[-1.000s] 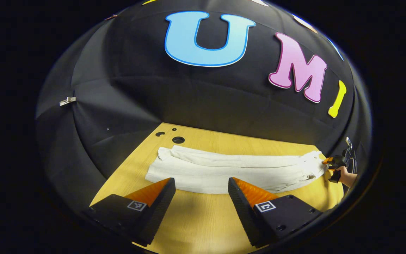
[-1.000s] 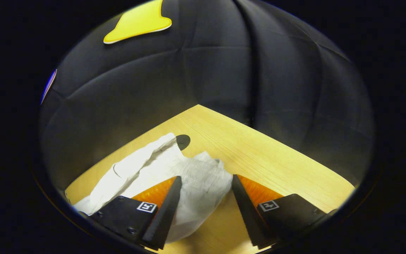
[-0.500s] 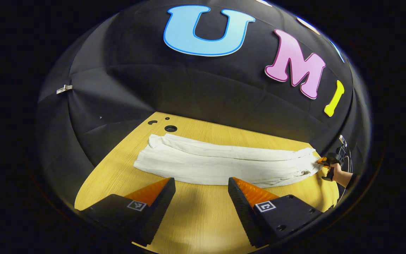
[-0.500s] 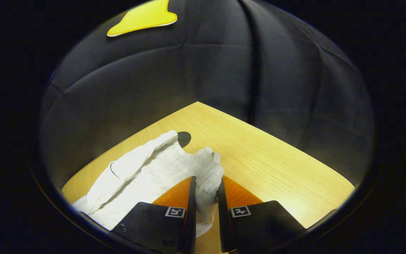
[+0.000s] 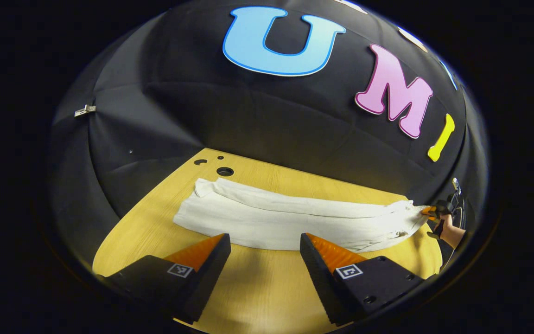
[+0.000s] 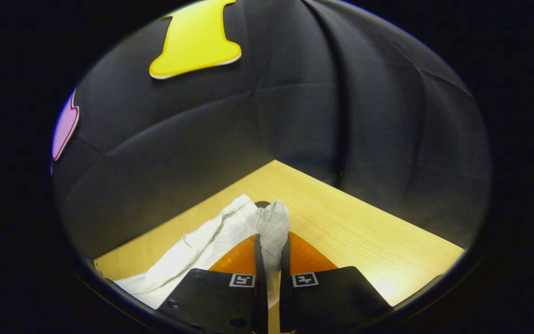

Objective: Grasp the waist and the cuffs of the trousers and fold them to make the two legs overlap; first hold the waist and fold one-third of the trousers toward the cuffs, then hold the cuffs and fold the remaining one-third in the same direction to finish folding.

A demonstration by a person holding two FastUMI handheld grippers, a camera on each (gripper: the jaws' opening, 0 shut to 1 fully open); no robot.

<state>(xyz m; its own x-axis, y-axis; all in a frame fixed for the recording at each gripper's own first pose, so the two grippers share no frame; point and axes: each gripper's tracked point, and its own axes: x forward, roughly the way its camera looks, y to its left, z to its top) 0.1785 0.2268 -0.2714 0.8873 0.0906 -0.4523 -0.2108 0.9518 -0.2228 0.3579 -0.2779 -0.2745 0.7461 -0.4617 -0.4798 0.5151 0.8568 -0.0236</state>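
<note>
**Waist gripped, legs already overlapped, both thirds left to fold**

Seen in the left gripper view, from left to right: cuff end (image 5: pixel 202 188) of the long white cloth trousers (image 5: pixel 290 222) at the far left, close to small round holes (image 5: pixel 224 171) in the yellow wooden table (image 5: pixel 257 287). Legs lying one over the other in one narrow strip across the table, so the overlap step judged as done. Left gripper (image 5: pixel 265 243) near the front edge, fingers wide apart, holding nothing, just short of the middle of the strip and not touching it. Waist end at the far right, where the right gripper (image 5: pixel 427 212) and a hand (image 5: pixel 450 232) reach it.

In the right gripper view: right gripper (image 6: pixel 271 260) with fingers almost closed, a bunch of waist cloth (image 6: pixel 272 227) pinched between both. Waist raised a little from the table, as far as can be judged.

Still to do, by judgement: carry the waist one-third toward the cuffs, then take the cuffs and fold the last third. Neither fold visible yet.
</note>
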